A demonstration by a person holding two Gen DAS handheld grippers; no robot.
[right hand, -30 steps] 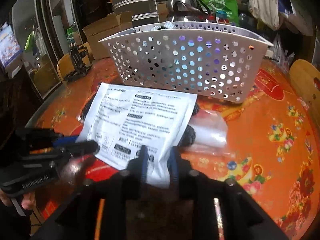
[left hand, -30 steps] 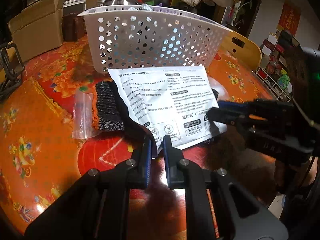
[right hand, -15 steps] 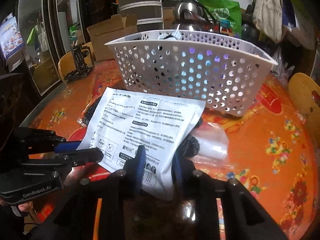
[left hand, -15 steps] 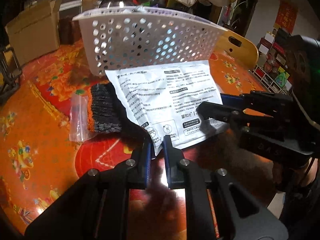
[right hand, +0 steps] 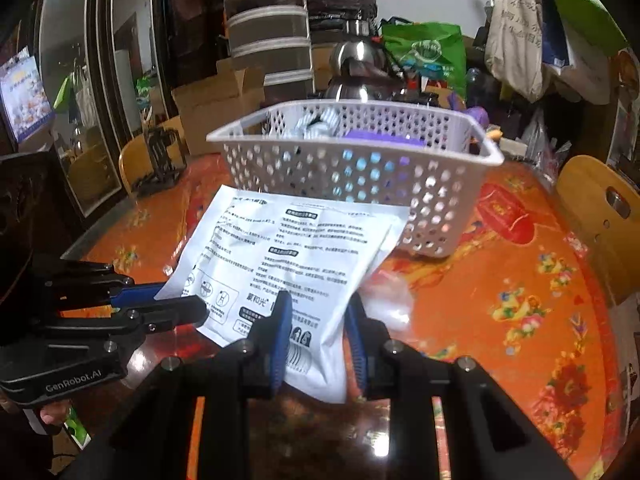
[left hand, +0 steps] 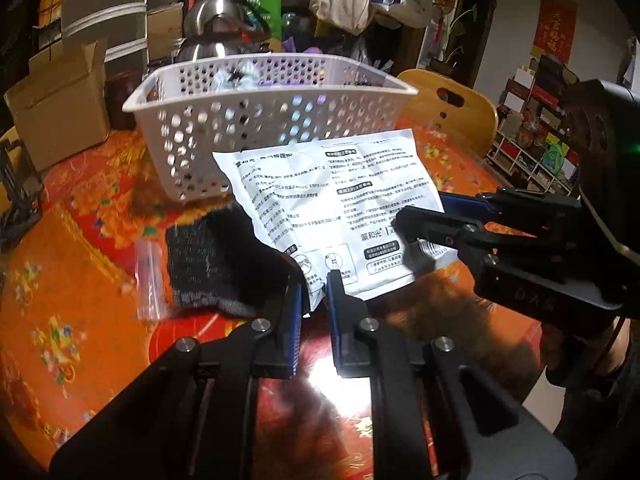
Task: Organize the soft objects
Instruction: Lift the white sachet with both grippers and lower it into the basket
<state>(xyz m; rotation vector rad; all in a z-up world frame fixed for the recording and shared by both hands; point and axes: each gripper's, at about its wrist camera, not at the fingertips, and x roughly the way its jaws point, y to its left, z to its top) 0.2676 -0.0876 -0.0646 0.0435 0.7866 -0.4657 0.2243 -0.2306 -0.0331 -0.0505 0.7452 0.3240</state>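
While both grippers pinch one white packet [left hand: 336, 216], left gripper [left hand: 314, 294] on its near corner and right gripper [right hand: 316, 320] on its edge, it has risen off the table [left hand: 72, 280] toward the one basket [left hand: 264, 120]. One dark knit cloth [left hand: 212, 260] and one clear bag [left hand: 148, 280] lie beneath.

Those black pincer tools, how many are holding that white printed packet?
2. The left gripper pinches the white packet at its near bottom corner; the right gripper clamps its near edge, coming in from the other side. No others are visible.
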